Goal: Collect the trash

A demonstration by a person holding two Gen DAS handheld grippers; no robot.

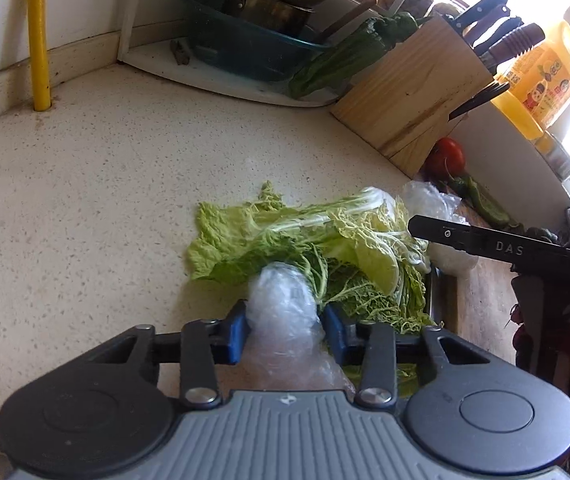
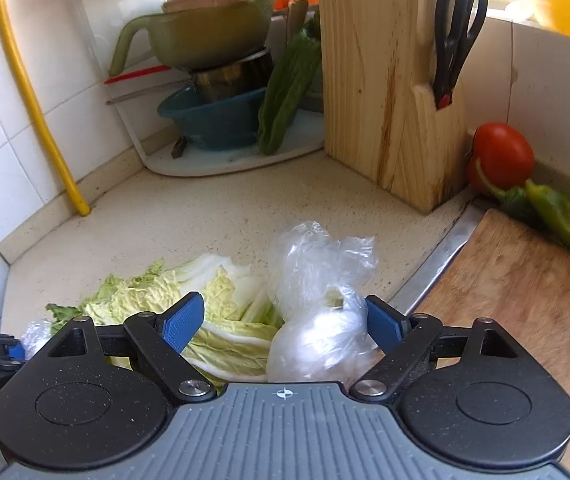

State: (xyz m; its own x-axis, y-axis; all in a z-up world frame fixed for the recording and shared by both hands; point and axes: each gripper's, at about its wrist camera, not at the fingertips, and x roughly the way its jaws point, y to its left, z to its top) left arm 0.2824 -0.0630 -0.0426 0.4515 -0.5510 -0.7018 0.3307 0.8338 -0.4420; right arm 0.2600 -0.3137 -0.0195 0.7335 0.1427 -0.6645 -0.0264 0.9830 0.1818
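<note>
Landmark: pile of napa cabbage leaves (image 1: 305, 248) on the speckled countertop (image 1: 85, 200).

Left gripper (image 1: 285, 328): blue pads pinching a crumpled clear plastic bag (image 1: 281, 300) at the pile's near edge, the bag's long axis running away along the fingers.

Right gripper (image 2: 285, 320): jaws spread wide, straddling a second plastic wad (image 2: 317, 300) on the pile's cutting-board side, pads not pressing it. Right is nearer that wad.

Only the right wrist view shows the second wad clearly; the left view shows the pinch.
</note>
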